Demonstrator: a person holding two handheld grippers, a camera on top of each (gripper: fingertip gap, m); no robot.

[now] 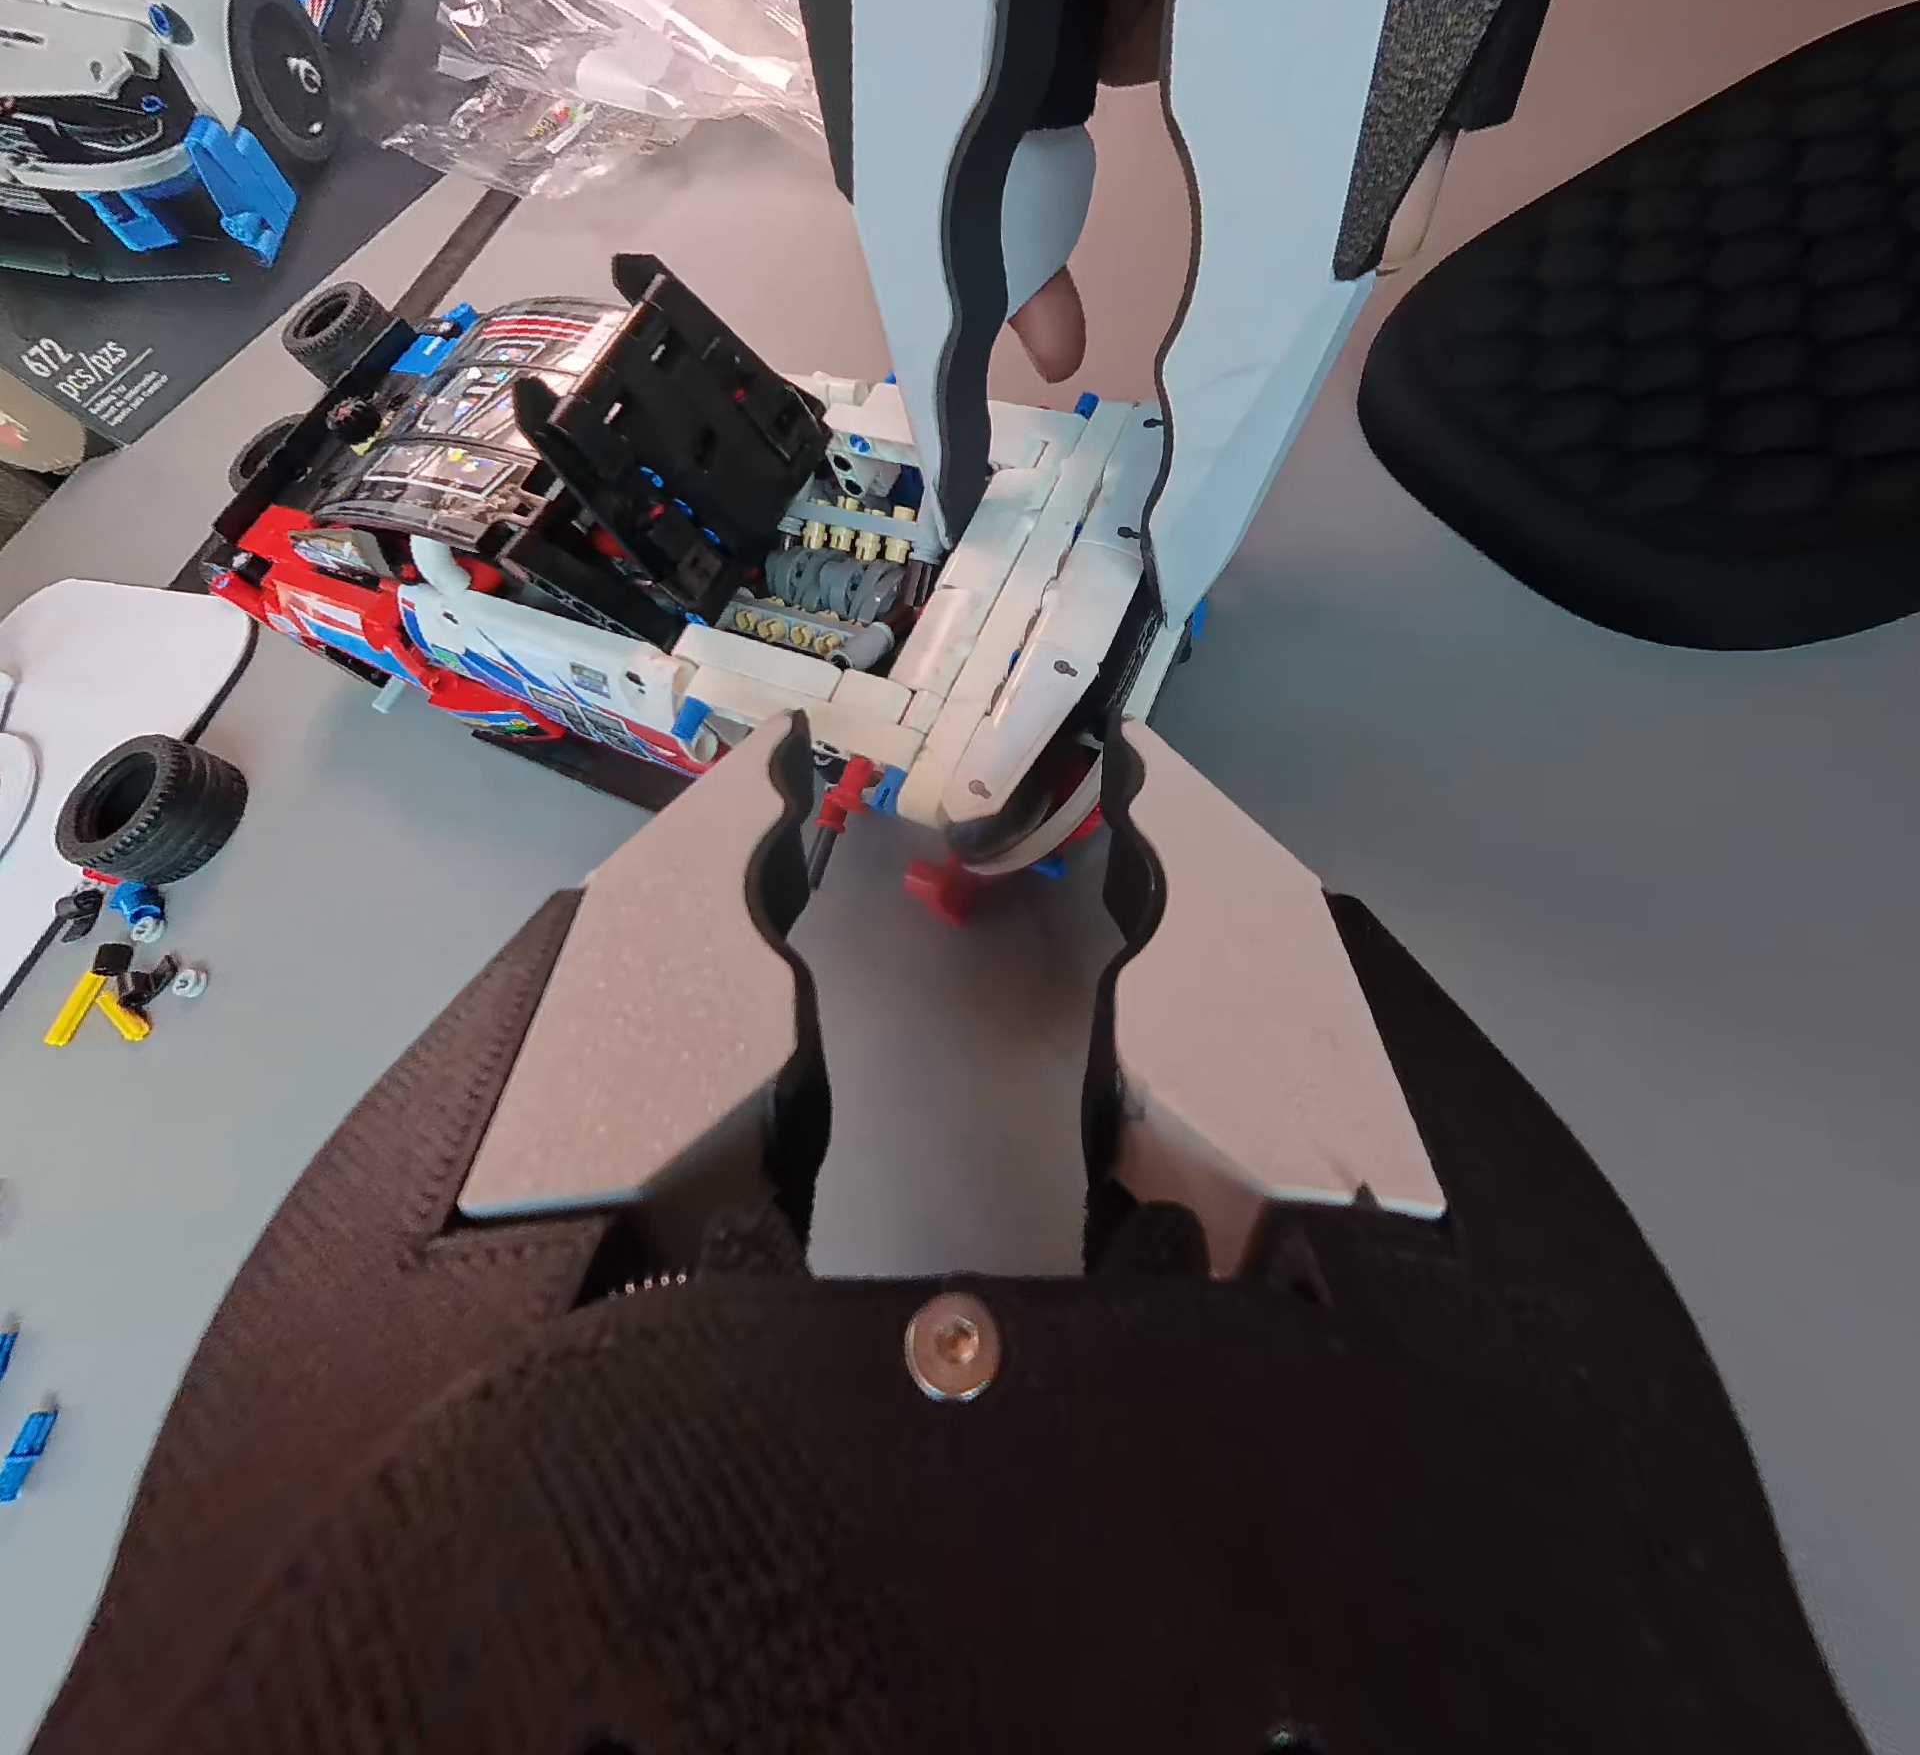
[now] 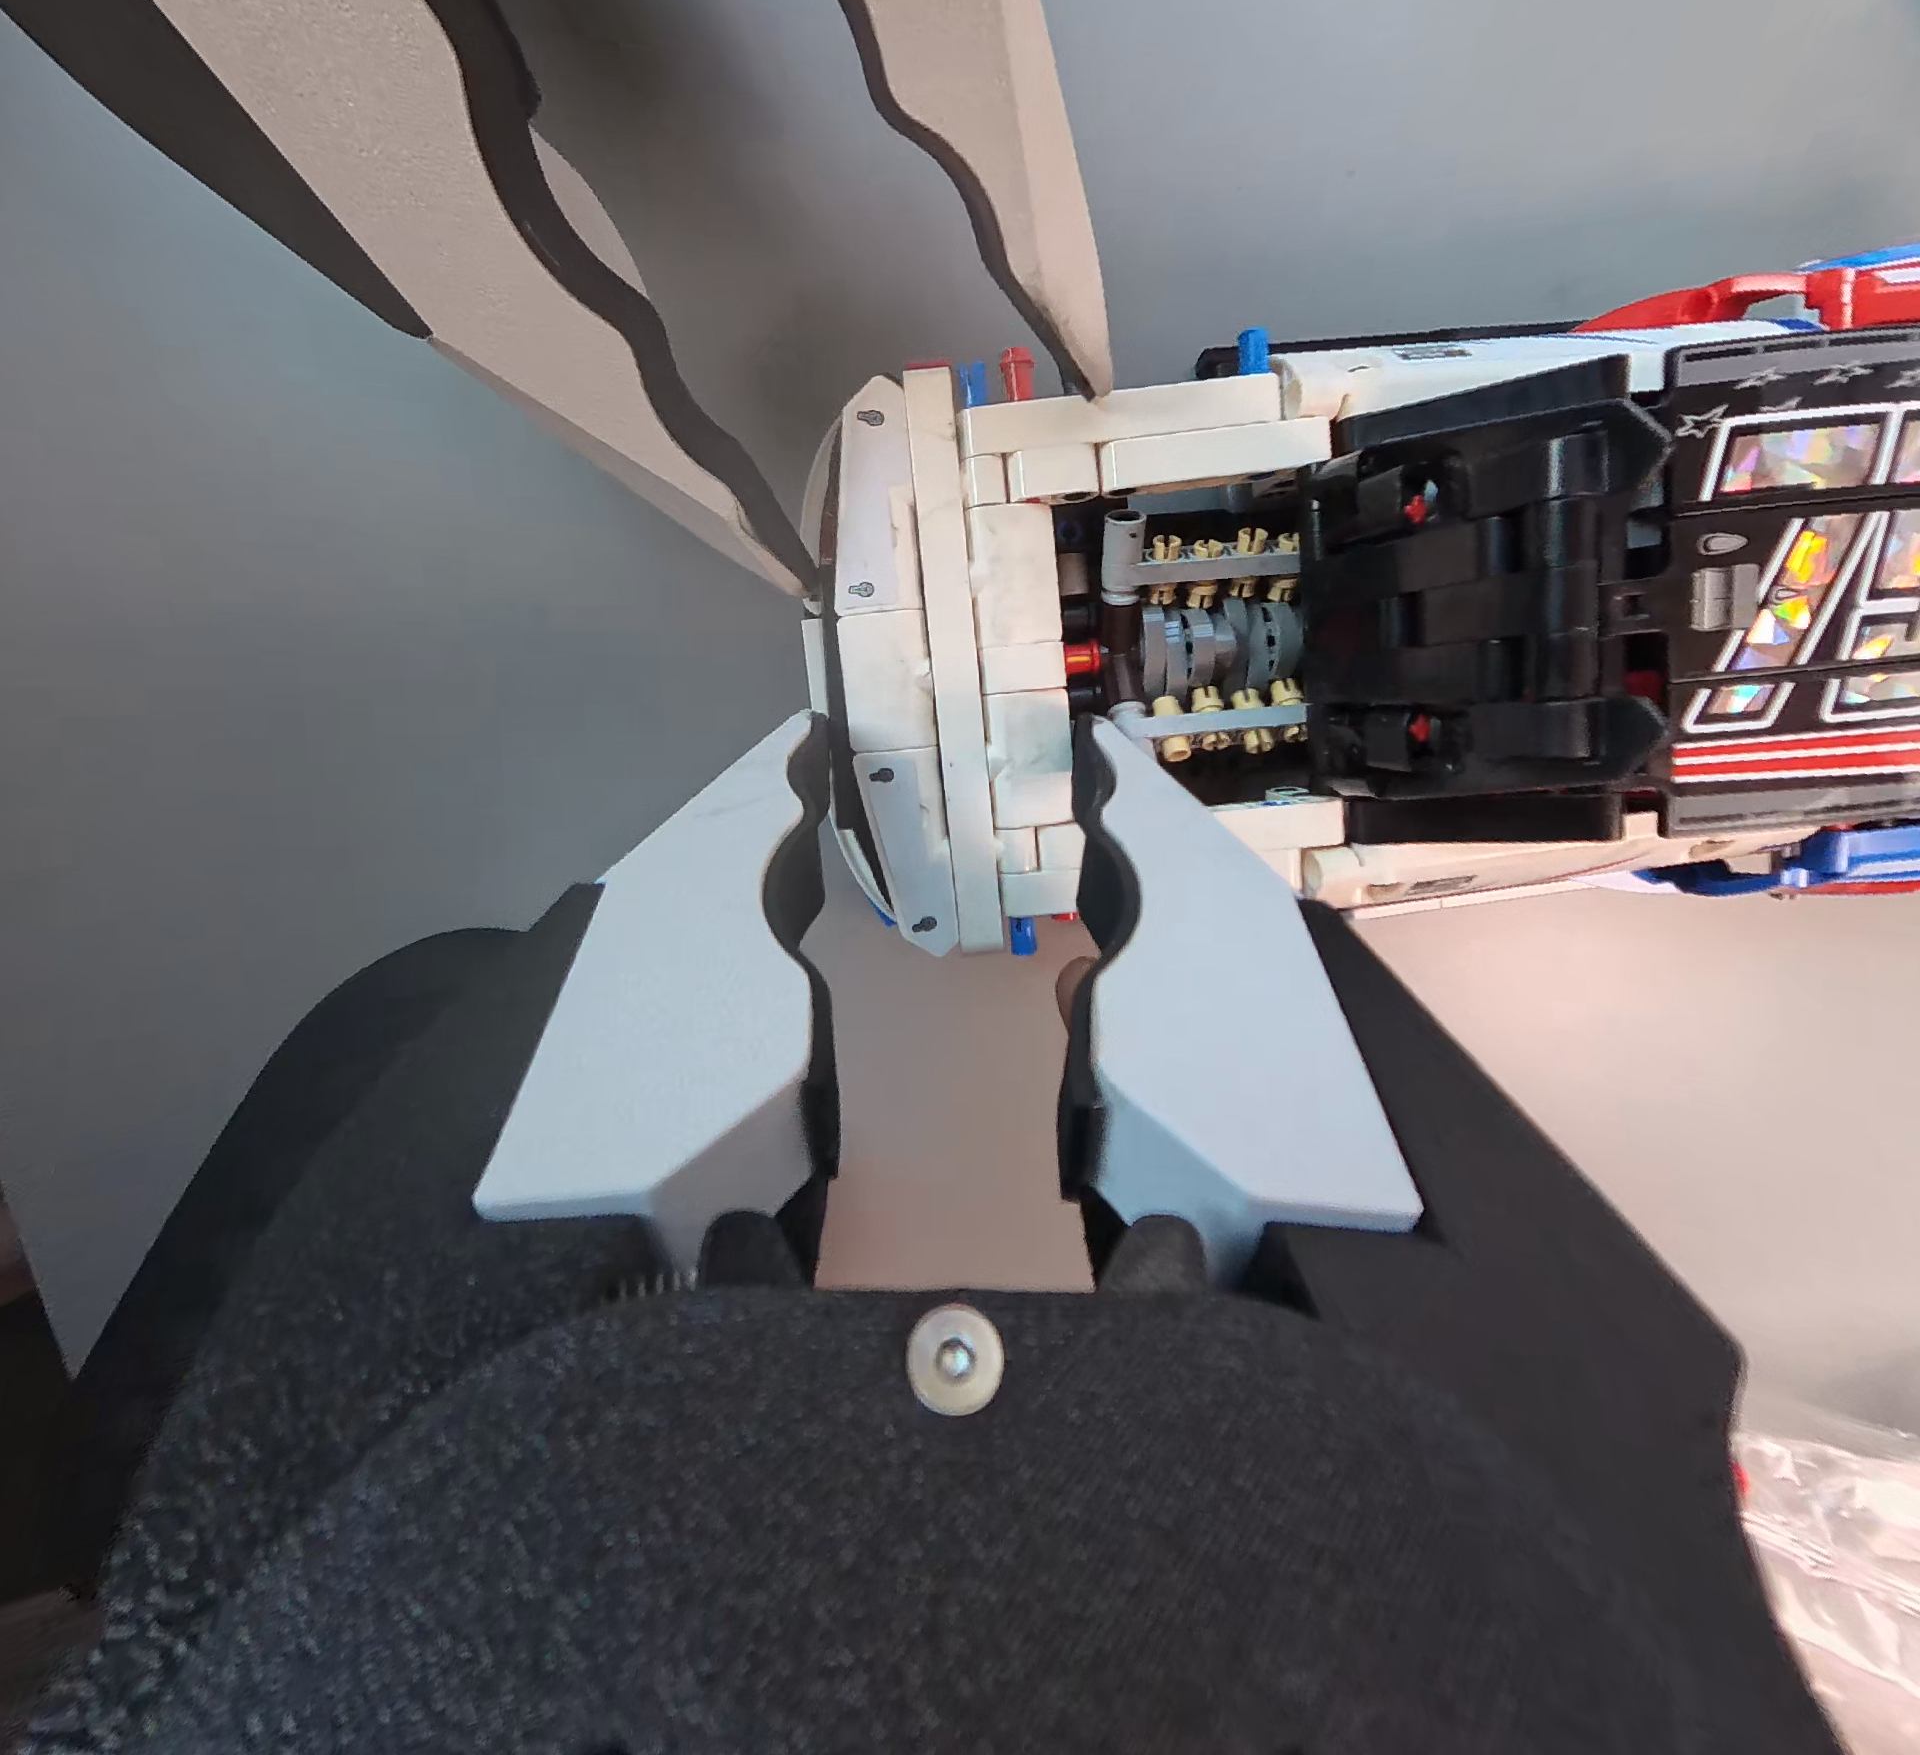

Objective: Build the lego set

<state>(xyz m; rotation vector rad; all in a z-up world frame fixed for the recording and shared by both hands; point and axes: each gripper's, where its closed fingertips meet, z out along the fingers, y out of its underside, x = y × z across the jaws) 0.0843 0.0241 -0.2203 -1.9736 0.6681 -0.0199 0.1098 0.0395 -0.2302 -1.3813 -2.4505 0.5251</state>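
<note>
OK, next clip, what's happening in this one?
A person with two handheld grippers is working on a mostly built lego car on a grey table. The right gripper straddles the white front bumper section, its fingers on either side of it. The left gripper stands open at the same end, its tips close to or touching the bumper. The black hood is propped up over the engine, and a loose tyre and small parts lie nearby.

1 lego car (image 1: 665, 583), 1 set box (image 1: 156, 95), 1 plastic bag (image 1: 613, 12). 2 grippers (both views). 1 loose tyre (image 1: 151, 806), 2 yellow pins (image 1: 94, 1009).
</note>
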